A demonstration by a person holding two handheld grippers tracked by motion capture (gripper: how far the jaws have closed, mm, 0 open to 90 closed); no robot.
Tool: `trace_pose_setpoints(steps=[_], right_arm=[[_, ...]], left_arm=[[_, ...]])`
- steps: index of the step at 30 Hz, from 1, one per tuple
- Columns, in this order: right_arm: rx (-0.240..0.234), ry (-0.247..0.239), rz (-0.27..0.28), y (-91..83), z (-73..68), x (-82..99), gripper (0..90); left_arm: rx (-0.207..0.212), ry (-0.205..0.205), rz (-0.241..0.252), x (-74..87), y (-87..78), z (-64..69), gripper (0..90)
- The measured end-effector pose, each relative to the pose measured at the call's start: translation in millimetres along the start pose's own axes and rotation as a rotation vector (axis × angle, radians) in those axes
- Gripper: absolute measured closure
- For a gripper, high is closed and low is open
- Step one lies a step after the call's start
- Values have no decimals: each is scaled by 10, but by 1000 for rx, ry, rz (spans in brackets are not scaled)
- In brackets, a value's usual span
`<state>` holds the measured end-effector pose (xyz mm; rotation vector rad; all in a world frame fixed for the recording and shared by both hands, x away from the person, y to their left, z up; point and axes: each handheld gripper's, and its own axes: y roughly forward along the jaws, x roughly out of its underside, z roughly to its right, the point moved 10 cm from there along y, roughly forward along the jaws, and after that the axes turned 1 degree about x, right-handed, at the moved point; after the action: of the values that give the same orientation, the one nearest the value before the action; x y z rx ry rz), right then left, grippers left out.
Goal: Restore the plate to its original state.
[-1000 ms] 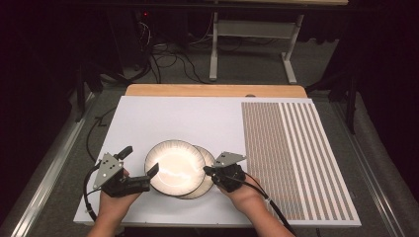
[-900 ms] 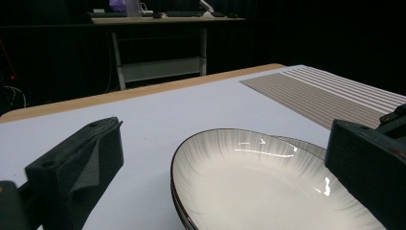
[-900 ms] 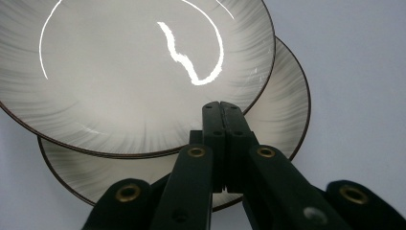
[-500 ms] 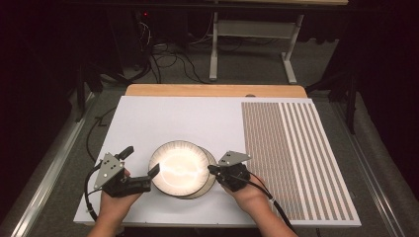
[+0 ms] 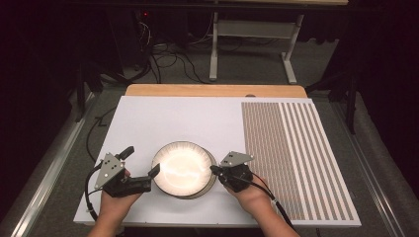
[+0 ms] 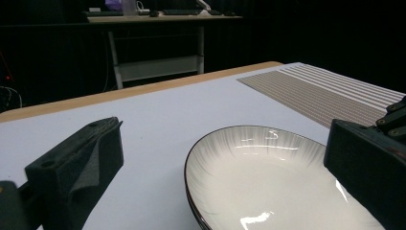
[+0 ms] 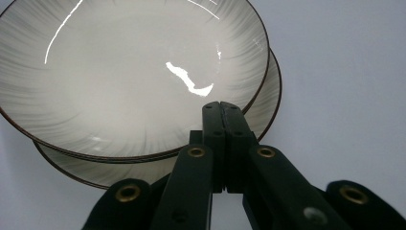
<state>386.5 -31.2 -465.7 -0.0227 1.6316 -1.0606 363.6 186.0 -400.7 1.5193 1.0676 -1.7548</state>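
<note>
Two white plates with dark rims lie stacked near the front of the white board. The top plate covers most of the lower plate, which peeks out at the right and front. My left gripper stands open at the stack's left side, with one jaw by the rim and nothing held. My right gripper is shut, its joined tips at the top plate's right rim with nothing between them.
A brown striped mat covers the board's right part. A wooden strip runs along the far edge. Beyond it are a table frame and cables on the dark floor.
The top plate has slid to the right and now sits more squarely over the lower one. My right gripper has shifted slightly right; the left one has barely moved.
</note>
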Motion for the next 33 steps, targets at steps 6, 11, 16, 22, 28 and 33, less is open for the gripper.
trace_pose_setpoints(steps=[6, 11, 16, 22, 28, 33], right_arm=[[14, -3, 4, -47, 60, 26, 900], [12, 15, 6, -96, 102, 44, 900], [12, 2, 16, -117, 89, 57, 900], [40, 9, 41, -291, 221, 108, 891], [86, 77, 104, -605, 416, 169, 778], [121, 144, 184, -791, 525, 232, 677]], left_arm=[[0, -1, 0, 5, 9, 6, 5], [2, 0, -4, 11, 17, 13, 6], [2, -2, -4, 15, 12, 8, 5], [4, -3, -4, 15, 8, 5, 5], [8, 5, -11, 22, 14, 14, 5], [10, 6, -16, 26, 19, 19, 5]])
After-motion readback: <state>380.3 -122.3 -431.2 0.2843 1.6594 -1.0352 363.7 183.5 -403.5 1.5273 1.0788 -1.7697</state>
